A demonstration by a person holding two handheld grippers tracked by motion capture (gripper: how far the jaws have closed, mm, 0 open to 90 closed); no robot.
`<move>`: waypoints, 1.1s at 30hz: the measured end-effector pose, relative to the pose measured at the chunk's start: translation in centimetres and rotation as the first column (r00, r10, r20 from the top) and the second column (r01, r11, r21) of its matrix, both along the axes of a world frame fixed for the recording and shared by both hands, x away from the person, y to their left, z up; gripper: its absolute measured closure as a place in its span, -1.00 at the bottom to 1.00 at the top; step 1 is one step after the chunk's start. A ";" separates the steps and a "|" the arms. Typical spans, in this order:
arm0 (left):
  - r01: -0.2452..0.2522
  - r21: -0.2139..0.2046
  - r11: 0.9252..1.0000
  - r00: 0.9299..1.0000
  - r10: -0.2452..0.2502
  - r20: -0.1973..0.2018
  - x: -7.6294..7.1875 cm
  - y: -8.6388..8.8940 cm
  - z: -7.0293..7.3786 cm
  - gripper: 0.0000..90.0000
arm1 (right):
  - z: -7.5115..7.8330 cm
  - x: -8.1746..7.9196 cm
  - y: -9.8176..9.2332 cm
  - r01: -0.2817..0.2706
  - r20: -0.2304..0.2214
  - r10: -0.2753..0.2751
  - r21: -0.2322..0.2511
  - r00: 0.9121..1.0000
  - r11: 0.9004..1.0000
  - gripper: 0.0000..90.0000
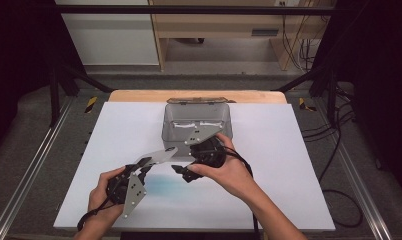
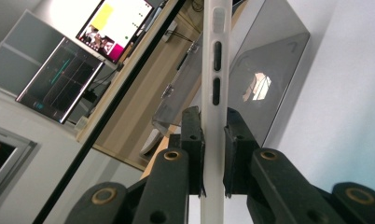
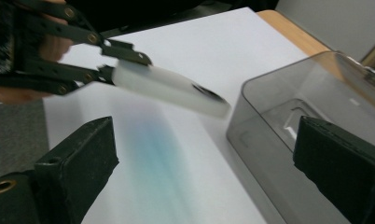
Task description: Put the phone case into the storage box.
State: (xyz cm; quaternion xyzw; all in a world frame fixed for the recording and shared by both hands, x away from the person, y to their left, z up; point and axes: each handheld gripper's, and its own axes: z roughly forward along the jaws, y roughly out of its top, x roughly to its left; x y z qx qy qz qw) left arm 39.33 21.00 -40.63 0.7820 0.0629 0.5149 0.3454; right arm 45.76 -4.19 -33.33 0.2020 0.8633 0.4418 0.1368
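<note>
Over the table: 1 phone case (image 3: pixel 169 87), 1 grey box (image 1: pixel 196 125); left gripper (image 2: pixel 214 135) pinches case edge-on, long axis aimed at box; right gripper (image 3: pixel 204 154) spread, empty

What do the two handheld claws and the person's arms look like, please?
Both the left claw and the right claw are black, with brass-coloured pivot pins, a grey three-cornered plate on top and a trailing black cable. The forearms are bare, with no sleeves showing.

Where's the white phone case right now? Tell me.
In the high view, the phone case sits left of centre, clamped in the left gripper, raised above the white table just before the grey box.
</note>
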 end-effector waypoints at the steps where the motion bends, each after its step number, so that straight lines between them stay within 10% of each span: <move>1: -0.007 -0.003 1.000 1.000 0.007 -0.004 0.0 0.1 0.1 0.79 | -0.1 0.0 -0.2 0.009 0.007 -0.009 -0.001 1.000 1.000 -0.85; 13: -0.066 -0.082 0.994 0.996 0.061 -0.064 0.9 1.1 1.2 0.79 | -3.8 -0.2 -6.5 0.175 0.079 -0.184 0.114 0.980 0.978 -0.82; 24: -0.098 -0.156 0.983 0.987 0.076 -0.143 3.0 -0.6 4.3 0.79 | -7.9 -2.7 -14.2 0.341 0.179 -0.392 0.259 0.903 0.904 -0.85; 33: -0.176 -0.228 0.958 0.962 0.118 -0.246 6.6 -3.2 7.1 0.79 | -9.0 -5.4 -17.2 0.421 0.209 -0.488 0.296 0.847 0.857 -0.84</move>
